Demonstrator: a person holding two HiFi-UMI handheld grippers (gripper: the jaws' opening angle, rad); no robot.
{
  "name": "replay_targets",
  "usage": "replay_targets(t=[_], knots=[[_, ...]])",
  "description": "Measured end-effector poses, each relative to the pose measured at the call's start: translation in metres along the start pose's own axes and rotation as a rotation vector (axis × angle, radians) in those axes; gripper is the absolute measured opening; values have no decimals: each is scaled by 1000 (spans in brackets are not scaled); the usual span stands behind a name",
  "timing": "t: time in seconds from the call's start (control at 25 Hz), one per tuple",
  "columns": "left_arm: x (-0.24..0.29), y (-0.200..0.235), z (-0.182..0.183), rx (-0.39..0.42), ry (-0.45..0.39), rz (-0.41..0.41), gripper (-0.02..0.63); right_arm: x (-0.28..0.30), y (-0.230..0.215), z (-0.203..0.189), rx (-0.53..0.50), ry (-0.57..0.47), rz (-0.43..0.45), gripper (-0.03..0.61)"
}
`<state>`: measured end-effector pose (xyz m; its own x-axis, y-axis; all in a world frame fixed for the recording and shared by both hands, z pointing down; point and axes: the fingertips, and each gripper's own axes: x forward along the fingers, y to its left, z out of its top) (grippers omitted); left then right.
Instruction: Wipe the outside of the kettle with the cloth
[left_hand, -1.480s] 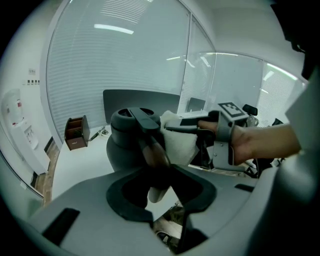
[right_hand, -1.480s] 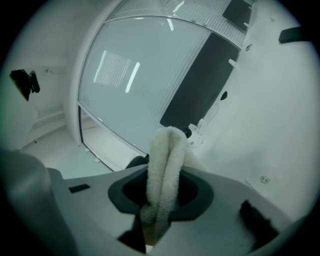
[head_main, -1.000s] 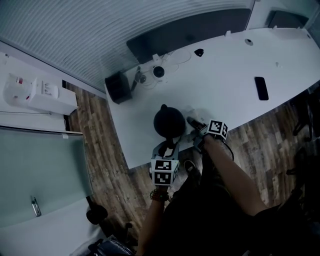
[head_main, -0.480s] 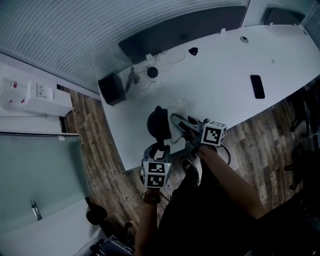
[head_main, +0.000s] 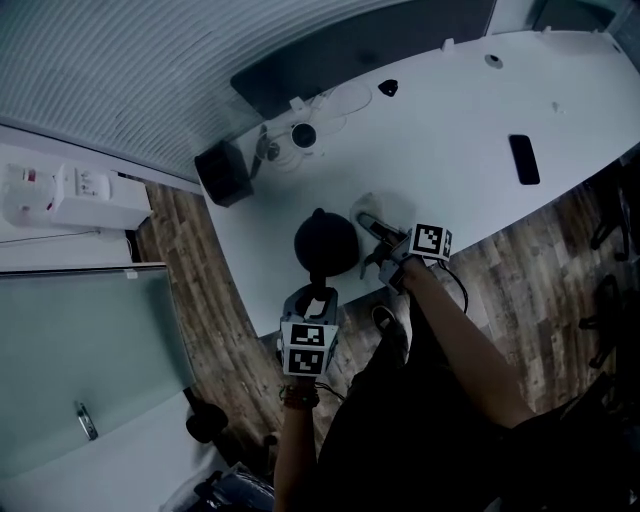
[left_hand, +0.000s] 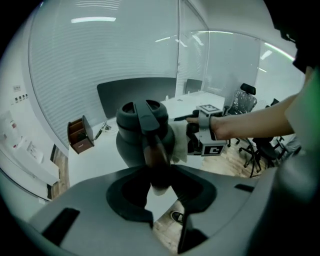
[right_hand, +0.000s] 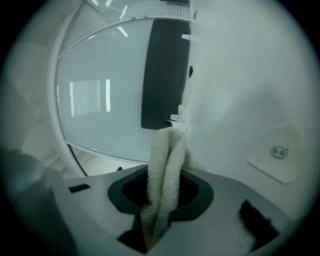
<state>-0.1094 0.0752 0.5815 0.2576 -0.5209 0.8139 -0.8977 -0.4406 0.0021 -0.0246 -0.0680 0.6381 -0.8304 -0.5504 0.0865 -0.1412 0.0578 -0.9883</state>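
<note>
Dark kettle held by handle, cloth clamped

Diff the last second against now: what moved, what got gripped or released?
Right tool brought the cloth onto the right side of the kettle, then slid it toward the far-right edge. Nothing taken or released: right tool stays shut on the cloth, left tool on the kettle handle. Kettle unmoved on the table.

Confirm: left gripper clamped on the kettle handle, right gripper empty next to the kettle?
Not empty: the right gripper view shows the right gripper shut on the cloth, next to the kettle. Left gripper on the kettle handle is correct.
</note>
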Motion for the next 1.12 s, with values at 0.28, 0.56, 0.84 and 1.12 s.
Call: replay_targets(t=[0.28,0.56,0.84,1.12], knots=[[0,21,-10,75,87,17,129,-21,-48,-24,99,-29,-101,94],[-1,29,-9,114,135,22,129,-29,102,15,-158,-18,228,94],[2,26,-5,97,163,23,130,19,106,-9,-178,158,249,94],[5,24,-6,104,215,42,130,28,35,10,1,236,147,94]])
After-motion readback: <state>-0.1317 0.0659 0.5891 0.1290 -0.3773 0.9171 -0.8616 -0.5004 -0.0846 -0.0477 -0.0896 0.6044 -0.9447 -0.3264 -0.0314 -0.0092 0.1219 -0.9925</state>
